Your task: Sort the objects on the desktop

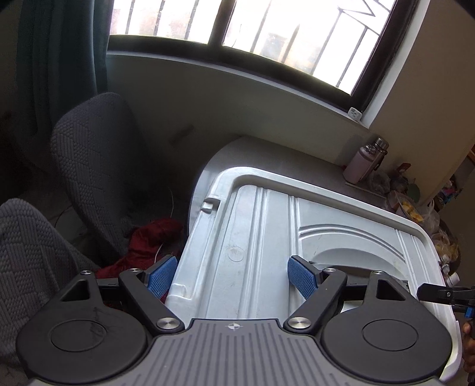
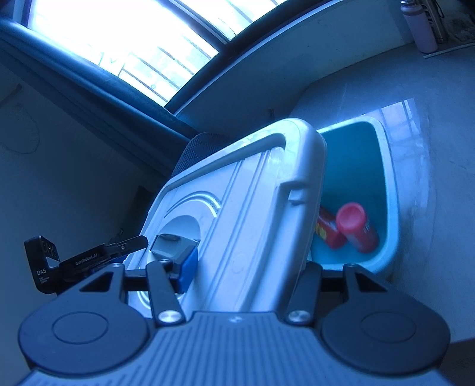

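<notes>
Both grippers are on the white ribbed plastic lid (image 1: 267, 231), tilted over the teal bin (image 2: 383, 190) with two red cans (image 2: 356, 228). Left gripper (image 1: 233, 277) spread wide around one edge; right gripper (image 2: 246, 267) clamps it.

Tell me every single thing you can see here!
White ribbed plastic lid: one, tilted over the bin, between both claws.
Blue plastic bin: one, on the table, partly uncovered.
Red cylindrical cans: two, lying inside the bin.
Pink insulated bottle: one, far table edge by the wall.
Steel flask: one, behind the pink bottle.
Grey fabric chair: one, left of the table.
Red cloth: one, on the floor.
Barred window: one, above.
Left claw: open, pads either side of the lid.
Right claw: gripping the lid's edge.
</notes>
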### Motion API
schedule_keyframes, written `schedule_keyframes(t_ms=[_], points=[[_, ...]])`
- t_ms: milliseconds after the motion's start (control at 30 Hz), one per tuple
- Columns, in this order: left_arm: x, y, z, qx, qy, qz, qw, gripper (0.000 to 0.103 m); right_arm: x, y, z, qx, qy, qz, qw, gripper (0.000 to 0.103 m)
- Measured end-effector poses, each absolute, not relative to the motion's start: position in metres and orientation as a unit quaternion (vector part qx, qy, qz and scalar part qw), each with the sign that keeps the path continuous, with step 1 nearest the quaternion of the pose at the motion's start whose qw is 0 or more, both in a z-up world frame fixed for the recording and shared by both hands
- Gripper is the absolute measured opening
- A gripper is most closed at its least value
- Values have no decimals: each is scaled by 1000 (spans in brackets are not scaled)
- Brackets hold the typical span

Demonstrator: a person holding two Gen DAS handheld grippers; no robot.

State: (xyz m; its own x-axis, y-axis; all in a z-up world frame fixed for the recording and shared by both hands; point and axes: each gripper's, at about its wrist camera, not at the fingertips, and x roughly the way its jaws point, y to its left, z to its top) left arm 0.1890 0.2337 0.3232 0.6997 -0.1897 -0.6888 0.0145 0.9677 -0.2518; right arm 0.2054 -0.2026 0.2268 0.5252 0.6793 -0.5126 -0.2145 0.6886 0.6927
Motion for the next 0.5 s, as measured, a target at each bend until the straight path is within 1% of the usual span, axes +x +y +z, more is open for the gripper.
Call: schedule_keyframes(t_ms=[500], points=[[58, 226, 302, -117, 384, -47, 915, 82, 90, -215, 209, 290, 409, 278, 819, 53]])
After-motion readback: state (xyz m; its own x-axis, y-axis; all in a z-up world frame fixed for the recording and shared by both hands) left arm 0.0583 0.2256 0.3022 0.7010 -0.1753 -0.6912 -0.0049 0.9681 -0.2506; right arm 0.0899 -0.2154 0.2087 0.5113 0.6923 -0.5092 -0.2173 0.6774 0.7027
